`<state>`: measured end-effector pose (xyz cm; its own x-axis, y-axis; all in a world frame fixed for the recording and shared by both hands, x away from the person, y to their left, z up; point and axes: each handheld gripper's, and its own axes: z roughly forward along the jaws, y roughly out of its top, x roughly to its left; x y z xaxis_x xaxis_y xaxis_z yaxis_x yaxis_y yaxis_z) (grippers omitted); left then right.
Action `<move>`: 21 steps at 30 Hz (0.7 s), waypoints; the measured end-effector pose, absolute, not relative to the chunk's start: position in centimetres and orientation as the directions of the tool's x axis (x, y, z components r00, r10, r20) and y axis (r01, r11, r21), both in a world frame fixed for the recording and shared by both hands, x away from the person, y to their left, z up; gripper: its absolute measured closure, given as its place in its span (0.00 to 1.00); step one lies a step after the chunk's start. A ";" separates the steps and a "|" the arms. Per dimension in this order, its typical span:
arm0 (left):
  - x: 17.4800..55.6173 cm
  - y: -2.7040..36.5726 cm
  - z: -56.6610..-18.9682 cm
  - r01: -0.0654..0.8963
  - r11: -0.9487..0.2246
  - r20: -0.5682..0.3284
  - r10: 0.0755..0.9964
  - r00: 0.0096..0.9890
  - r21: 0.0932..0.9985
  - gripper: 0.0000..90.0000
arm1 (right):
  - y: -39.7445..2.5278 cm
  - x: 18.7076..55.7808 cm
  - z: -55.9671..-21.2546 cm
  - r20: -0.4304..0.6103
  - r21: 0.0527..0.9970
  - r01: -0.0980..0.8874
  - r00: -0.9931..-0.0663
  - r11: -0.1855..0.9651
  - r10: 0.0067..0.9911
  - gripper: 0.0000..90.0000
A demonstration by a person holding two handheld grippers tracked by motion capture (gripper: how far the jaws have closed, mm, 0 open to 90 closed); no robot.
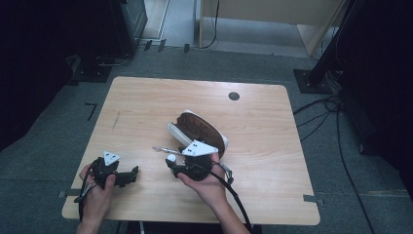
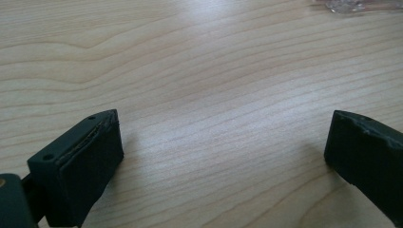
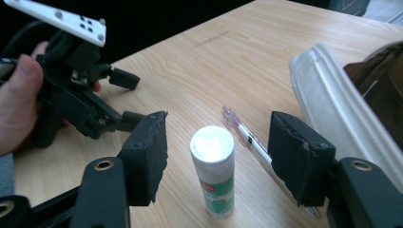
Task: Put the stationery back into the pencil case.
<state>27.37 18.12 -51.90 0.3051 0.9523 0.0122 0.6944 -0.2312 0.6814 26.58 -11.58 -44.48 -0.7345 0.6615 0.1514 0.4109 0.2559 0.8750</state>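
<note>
Right gripper (image 3: pixel 216 156) sat open around the standing glue stick (image 3: pixel 214 166), not yet clamped, with the pen (image 3: pixel 247 137) beside it, while the left gripper (image 2: pixel 223 152) waited open and empty.

No words can be read in these pictures. The glue stick (image 3: pixel 213 168) has a green and white label with a small red patch at its 6 o'clock end, but the print there is too small and blurry to make out. The pen (image 3: pixel 247 137) just beside it has marks too tiny to read.
</note>
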 end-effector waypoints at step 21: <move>27.4 18.2 -51.9 0.694 -0.240 0.013 0.949 0.315 0.679 0.00 | -9.8 26.0 -48.1 0.083 0.885 0.379 -0.699 0.271 0.710 0.61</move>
<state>27.40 18.23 -51.88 0.3149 0.9490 0.0130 0.6938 -0.2396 0.6791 25.98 -9.81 -48.10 -0.6992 0.7101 0.0825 0.3794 0.2708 0.8847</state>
